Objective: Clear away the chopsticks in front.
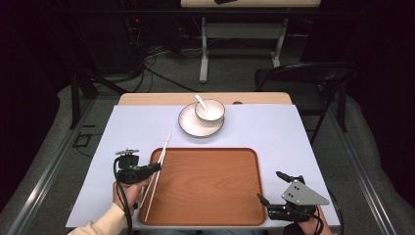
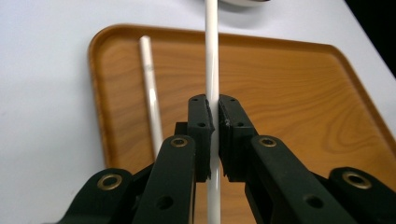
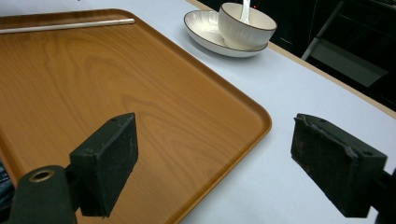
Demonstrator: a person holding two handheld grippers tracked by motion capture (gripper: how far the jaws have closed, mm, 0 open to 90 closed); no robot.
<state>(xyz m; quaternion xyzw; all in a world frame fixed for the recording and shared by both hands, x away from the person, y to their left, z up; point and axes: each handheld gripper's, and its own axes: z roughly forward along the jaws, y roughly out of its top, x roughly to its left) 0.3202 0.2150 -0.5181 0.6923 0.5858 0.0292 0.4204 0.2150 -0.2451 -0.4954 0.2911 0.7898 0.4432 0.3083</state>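
Note:
My left gripper [image 2: 215, 105] is shut on a white chopstick [image 2: 211, 56], which runs forward between its pads over the left part of the wooden tray [image 2: 289, 93]. A second white chopstick [image 2: 150, 79] lies on the tray just to its left. In the high view the left gripper [image 1: 156, 167] sits at the tray's left edge [image 1: 205, 152], with the held chopstick [image 1: 166, 145] pointing toward the far side. My right gripper [image 1: 269, 186] rests at the tray's near right corner. The right gripper [image 3: 215, 135] stands open with nothing between its pads.
A white bowl [image 1: 210, 109] with a white spoon [image 1: 200, 101] in it sits on a white plate [image 1: 193, 126] beyond the tray. The table has a pale blue cover [image 1: 284, 132]. A dark folding chair [image 1: 303, 73] stands past the table's far right corner.

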